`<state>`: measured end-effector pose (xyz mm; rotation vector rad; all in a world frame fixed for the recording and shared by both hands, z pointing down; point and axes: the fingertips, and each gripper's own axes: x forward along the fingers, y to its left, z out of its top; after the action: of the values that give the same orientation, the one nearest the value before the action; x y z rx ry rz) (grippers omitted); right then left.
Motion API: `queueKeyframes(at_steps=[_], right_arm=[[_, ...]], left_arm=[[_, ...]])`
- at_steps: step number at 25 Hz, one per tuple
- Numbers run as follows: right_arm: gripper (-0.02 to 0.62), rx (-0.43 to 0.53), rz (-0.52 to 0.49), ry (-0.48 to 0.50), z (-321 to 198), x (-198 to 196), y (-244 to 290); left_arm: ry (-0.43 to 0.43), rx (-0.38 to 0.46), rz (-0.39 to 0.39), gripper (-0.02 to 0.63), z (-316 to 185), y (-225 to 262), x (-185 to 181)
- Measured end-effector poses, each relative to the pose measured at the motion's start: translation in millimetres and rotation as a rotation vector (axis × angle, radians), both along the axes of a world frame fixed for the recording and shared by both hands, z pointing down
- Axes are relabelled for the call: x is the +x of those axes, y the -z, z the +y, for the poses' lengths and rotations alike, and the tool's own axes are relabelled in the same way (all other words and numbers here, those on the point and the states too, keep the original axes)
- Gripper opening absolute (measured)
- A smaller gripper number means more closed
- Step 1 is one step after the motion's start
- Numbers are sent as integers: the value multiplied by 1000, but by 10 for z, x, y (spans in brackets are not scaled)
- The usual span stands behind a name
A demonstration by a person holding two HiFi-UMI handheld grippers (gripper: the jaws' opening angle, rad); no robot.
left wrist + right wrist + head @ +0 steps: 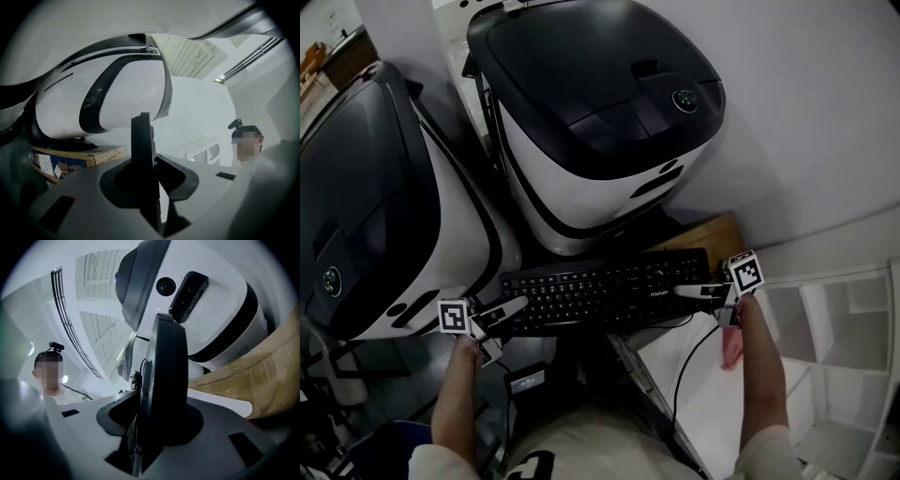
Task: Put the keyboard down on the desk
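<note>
While the keyboard (605,289) is carried by its two short ends, it is seen lying crosswise ahead of the person, in front of two large white-and-black machines, not yet laid on the white desk (712,408). Left gripper (514,307) is pinched on the keyboard's left end; in the left gripper view the keyboard (142,154) is seen edge-on, clamped between the pads. Right gripper (686,292) is pinched on the right end; in the right gripper view the keyboard's edge (164,380) is gripped the same way. The desk is seen at lower right in the head view, its near corner just beneath the keyboard's right end, with a black cable (684,364) trailed across its top. White shelving (848,333) is set against the desk's right side. One machine (591,112) is parked directly behind the keyboard, the other machine (375,206) to its left, both on a grey floor (806,122). A brown cardboard box (712,234) is wedged between the nearer machine and the desk. A second cardboard box with blue print (70,161) is seen under a machine in the left gripper view. A slatted ceiling panel (187,56) and a strip light (248,61) are visible overhead. Room walls are seen as plain white.
</note>
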<state>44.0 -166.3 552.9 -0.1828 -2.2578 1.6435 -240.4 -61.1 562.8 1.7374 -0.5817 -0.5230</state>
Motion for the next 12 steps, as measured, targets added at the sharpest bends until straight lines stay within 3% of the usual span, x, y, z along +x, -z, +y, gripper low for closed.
queueKeyframes(at_steps=[3, 12], right_arm=[[149, -11, 3, -28, 55, 16, 37], [135, -2, 6, -97, 179, 38, 130]], left_arm=[[18, -21, -37, 97, -62, 4, -12], [36, -68, -54, 114, -162, -10, -4]])
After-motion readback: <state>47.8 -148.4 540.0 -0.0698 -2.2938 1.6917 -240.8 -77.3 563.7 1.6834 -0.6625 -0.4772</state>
